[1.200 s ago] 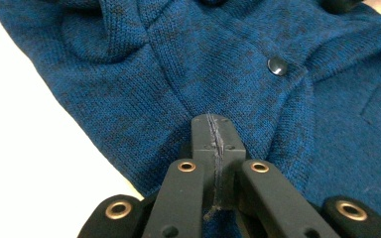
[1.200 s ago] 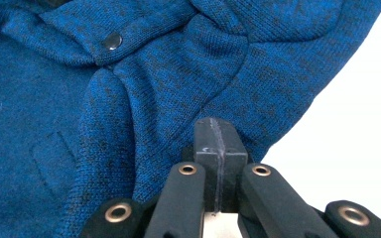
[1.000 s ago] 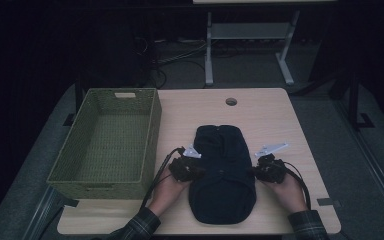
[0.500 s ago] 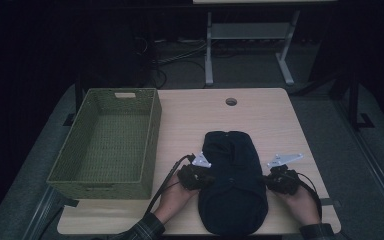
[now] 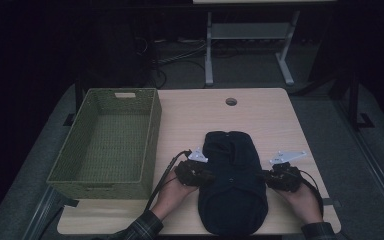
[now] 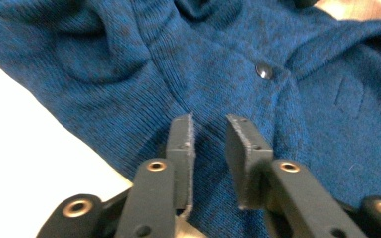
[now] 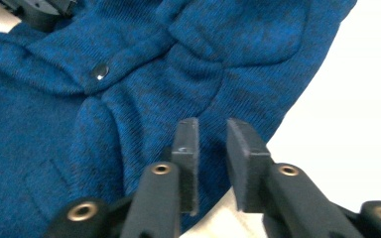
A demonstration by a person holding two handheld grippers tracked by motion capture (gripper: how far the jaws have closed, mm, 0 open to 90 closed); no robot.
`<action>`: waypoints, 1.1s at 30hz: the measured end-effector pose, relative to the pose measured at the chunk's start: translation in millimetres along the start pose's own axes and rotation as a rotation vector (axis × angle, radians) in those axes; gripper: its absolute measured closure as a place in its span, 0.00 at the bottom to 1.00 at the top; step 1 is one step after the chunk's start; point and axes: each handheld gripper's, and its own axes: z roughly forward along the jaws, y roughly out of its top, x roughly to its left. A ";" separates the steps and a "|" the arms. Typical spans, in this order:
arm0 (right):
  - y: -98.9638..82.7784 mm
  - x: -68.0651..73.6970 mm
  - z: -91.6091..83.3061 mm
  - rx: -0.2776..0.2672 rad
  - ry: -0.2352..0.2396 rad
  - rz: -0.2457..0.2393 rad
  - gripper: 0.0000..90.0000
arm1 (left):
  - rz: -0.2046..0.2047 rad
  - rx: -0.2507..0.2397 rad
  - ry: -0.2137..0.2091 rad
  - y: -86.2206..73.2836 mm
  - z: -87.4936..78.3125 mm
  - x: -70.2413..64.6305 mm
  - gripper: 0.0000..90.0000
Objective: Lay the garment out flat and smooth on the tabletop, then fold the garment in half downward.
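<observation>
Folded blue knit sweater (image 5: pixel 234 187) lying on the near half of the counter (image 5: pixel 260 117), between the two hands. The left tool (image 6: pixel 209 130) and right tool (image 7: pixel 212 133) sit at its left and right edges; the jaws of each have just been opening and now stand slightly spread, with a gap between the pads and no cloth pinched. The fabric looks soft, light and limp, likely to sag and unfold when lifted; a thick folded edge or the ribbed hem probably offers the surest hold, away from the snap button (image 6: pixel 264 71). An empty green woven basket (image 5: pixel 103 180) stands to the left. The counter is pale wood with a cable hole (image 5: pixel 231 101); the room beyond is dark.
</observation>
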 end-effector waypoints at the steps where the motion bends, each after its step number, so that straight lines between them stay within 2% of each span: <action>1: 1.0 -1.6 -0.2 -0.005 0.002 0.001 0.79 | -0.001 0.001 0.005 1.1 -1.4 0.8 0.75; 6: 6.2 -7.1 -0.2 -0.028 0.000 0.004 0.71 | 0.003 0.009 0.018 7.0 -8.3 5.2 0.65; 8: 8.1 -9.8 0.2 -0.036 0.006 0.016 0.67 | 0.000 -0.004 0.020 8.6 -11.5 7.1 0.62; 10: 11.4 -11.3 1.0 -0.036 0.001 0.018 0.60 | -0.001 -0.004 0.018 10.9 -13.9 9.6 0.59; 12: 14.9 -13.4 0.5 -0.049 0.008 0.019 0.57 | 0.003 -0.001 0.021 13.1 -15.8 11.7 0.56; 15: 22.4 -16.0 -0.9 -0.069 0.021 0.026 0.54 | -0.010 -0.021 0.023 17.3 -20.0 15.2 0.53; 21: 40.5 -22.5 -0.4 -0.075 0.019 0.019 0.51 | 0.006 -0.044 0.059 30.1 -26.4 23.5 0.49; 25: 52.3 -27.7 0.2 -0.084 0.001 0.007 0.50 | -0.001 -0.066 0.075 37.6 -28.6 29.7 0.48; 27: 57.6 -31.6 0.2 -0.093 0.025 0.019 0.53 | -0.004 -0.075 0.081 41.1 -29.2 32.9 0.49; 33: 71.2 -43.6 3.9 -0.084 0.031 0.034 0.53 | -0.016 -0.096 0.107 52.6 -30.5 45.0 0.51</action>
